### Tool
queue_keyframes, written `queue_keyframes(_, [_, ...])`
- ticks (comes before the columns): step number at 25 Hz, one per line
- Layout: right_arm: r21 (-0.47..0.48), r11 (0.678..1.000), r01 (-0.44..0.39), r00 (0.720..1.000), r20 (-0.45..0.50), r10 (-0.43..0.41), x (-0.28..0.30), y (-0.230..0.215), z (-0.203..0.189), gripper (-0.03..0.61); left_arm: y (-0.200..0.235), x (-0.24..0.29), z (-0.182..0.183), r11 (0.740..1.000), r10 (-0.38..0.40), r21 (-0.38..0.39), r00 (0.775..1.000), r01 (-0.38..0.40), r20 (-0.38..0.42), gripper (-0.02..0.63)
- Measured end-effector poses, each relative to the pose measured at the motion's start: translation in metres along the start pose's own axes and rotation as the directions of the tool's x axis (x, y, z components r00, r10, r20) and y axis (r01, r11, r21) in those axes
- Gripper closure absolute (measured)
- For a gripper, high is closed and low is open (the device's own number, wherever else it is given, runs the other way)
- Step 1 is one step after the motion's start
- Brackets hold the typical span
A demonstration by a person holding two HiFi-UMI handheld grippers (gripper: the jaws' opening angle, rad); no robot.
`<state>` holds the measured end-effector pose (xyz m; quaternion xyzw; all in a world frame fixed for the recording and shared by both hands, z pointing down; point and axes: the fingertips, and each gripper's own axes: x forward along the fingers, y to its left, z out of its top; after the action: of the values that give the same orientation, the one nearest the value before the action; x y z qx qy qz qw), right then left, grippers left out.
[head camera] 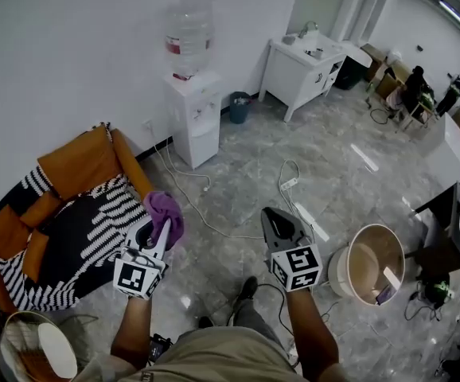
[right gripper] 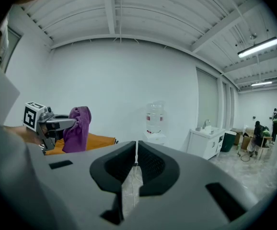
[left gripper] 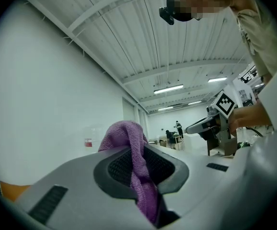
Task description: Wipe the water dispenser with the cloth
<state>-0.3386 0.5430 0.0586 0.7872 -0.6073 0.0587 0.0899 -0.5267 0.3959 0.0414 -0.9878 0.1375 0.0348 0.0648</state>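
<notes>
Head view: at lower left of the frame, the left gripper (head camera: 163, 231) is clamped on a purple cloth (head camera: 166, 212) that bunches above its tips. Just right of centre, the right gripper (head camera: 271, 216) has its jaws together on nothing. The water dispenser (head camera: 195, 116) stands against the wall at upper centre, well apart from both, with a bottle (head camera: 189, 32) on top.

Left gripper view: the cloth runs down between the pads and flops over the left one.

Right gripper view: the jaws are almost touching and empty, and the dispenser sits just above them at centre.

The step in hand looks like the approach. It would go best by stepping close and laying the bunched cloth against the dispenser's top or front. Pressure should come through the fabric rather than the bare tips, with a firm grip so the cloth cannot slip out.
</notes>
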Motion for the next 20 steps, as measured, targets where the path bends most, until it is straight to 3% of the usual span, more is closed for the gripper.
queue_keyframes(12, [0.015,0.997,-0.08,0.996,-0.024,0.08,0.079,-0.137,-0.007,0.551,-0.011,0.138,0.0,0.997,0.079,0.017,0.996,-0.079,-0.045,0.552])
queue_keyframes(20, [0.009,0.988,-0.156,0.988,-0.011,0.156,0.125,-0.199,0.005,0.551,-0.013,0.203,0.002,0.991,0.137,0.028,0.987,-0.135,-0.082,0.552])
